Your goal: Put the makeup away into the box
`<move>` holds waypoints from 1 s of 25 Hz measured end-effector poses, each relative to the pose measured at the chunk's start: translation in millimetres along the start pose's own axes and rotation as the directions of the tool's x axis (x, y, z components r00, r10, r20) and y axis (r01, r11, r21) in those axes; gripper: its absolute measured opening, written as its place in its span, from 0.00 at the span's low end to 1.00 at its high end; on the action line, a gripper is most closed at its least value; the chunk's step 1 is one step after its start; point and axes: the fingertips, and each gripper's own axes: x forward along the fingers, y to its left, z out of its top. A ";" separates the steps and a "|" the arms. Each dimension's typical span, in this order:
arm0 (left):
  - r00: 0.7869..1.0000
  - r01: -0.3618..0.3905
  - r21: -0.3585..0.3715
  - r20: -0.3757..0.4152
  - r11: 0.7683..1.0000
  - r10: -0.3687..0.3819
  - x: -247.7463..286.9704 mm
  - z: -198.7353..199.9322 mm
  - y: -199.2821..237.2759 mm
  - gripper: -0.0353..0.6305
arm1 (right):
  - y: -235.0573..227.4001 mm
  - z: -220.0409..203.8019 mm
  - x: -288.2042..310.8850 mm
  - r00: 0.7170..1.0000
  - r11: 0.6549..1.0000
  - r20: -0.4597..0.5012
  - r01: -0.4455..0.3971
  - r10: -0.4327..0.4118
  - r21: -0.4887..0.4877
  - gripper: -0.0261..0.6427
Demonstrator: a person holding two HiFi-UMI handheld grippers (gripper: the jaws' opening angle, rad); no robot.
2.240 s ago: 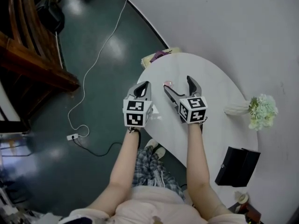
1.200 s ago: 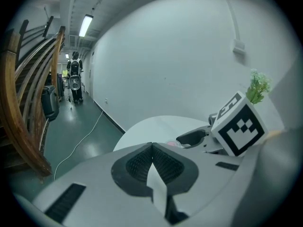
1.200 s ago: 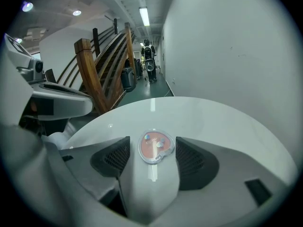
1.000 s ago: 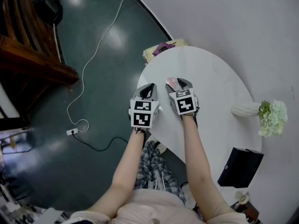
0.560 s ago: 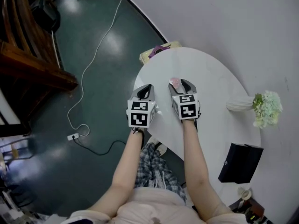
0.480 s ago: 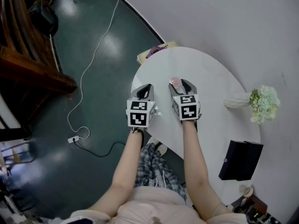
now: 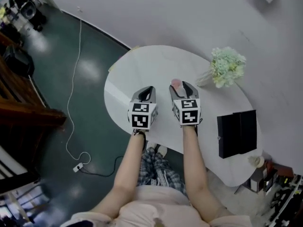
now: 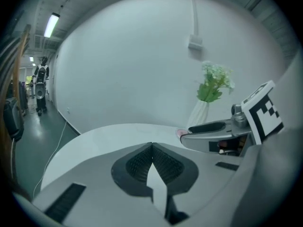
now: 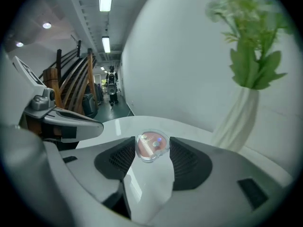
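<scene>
Now that the right gripper has clamped its fingers on the round pink plastic compact and lifted it, the black rectangular box is next. The left gripper is empty, fingers closed.

Pale pink top and plaid trousers are worn, forearms left unsleeved. Left gripper and right gripper are grey-shelled, black ribbed pads fitted, a black-and-white marker cube mounted on each
</scene>
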 end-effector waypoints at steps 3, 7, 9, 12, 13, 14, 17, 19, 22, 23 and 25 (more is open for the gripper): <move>0.995 0.096 0.051 -0.020 0.994 -0.095 19.0 1.7 -52.8 0.09 | -42.2 -16.9 -31.8 0.997 0.995 -0.002 0.082 -0.082 0.054 0.40; 0.975 0.220 0.117 -0.050 0.968 -0.216 38.3 -0.5 -125.2 0.09 | -94.2 -41.6 -80.3 0.980 0.973 -0.003 0.196 -0.197 0.120 0.40; 0.958 0.284 0.147 -0.071 0.947 -0.276 44.7 -3.3 -163.3 0.09 | -119.6 -54.0 -106.8 0.966 0.954 -0.004 0.256 -0.258 0.154 0.40; 0.927 0.373 0.193 -0.110 0.908 -0.357 53.8 -10.3 -217.7 0.09 | -156.7 -74.4 -145.7 0.937 0.916 -0.013 0.344 -0.349 0.208 0.40; 0.916 0.401 0.203 -0.121 0.893 -0.383 55.8 -12.8 -235.0 0.09 | -167.4 -81.8 -158.5 0.926 0.901 -0.020 0.371 -0.376 0.225 0.40; 0.903 0.429 0.212 -0.134 0.878 -0.409 57.2 -16.1 -251.9 0.09 | -177.0 -90.3 -171.4 0.915 0.885 -0.029 0.397 -0.402 0.242 0.40; 0.859 0.511 0.237 -0.181 0.827 -0.479 58.7 -31.7 -298.6 0.09 | -198.9 -122.4 -209.2 0.879 0.831 -0.074 0.471 -0.471 0.295 0.40; 0.837 0.546 0.247 -0.209 0.801 -0.506 59.3 -43.5 -321.9 0.09 | -208.2 -144.5 -227.6 0.862 0.803 -0.107 0.501 -0.495 0.322 0.40; 0.816 0.576 0.259 -0.246 0.776 -0.523 61.3 -60.7 -345.3 0.09 | -215.4 -173.6 -243.5 0.853 0.778 -0.154 0.519 -0.498 0.355 0.40; 0.811 0.582 0.263 -0.258 0.769 -0.526 62.7 -66.1 -350.5 0.09 | -216.5 -181.5 -246.1 0.853 0.772 -0.168 0.520 -0.495 0.364 0.40; 0.805 0.589 0.269 -0.275 0.762 -0.525 66.3 -75.4 -356.8 0.09 | -217.7 -194.0 -247.9 0.854 0.768 -0.191 0.519 -0.483 0.375 0.40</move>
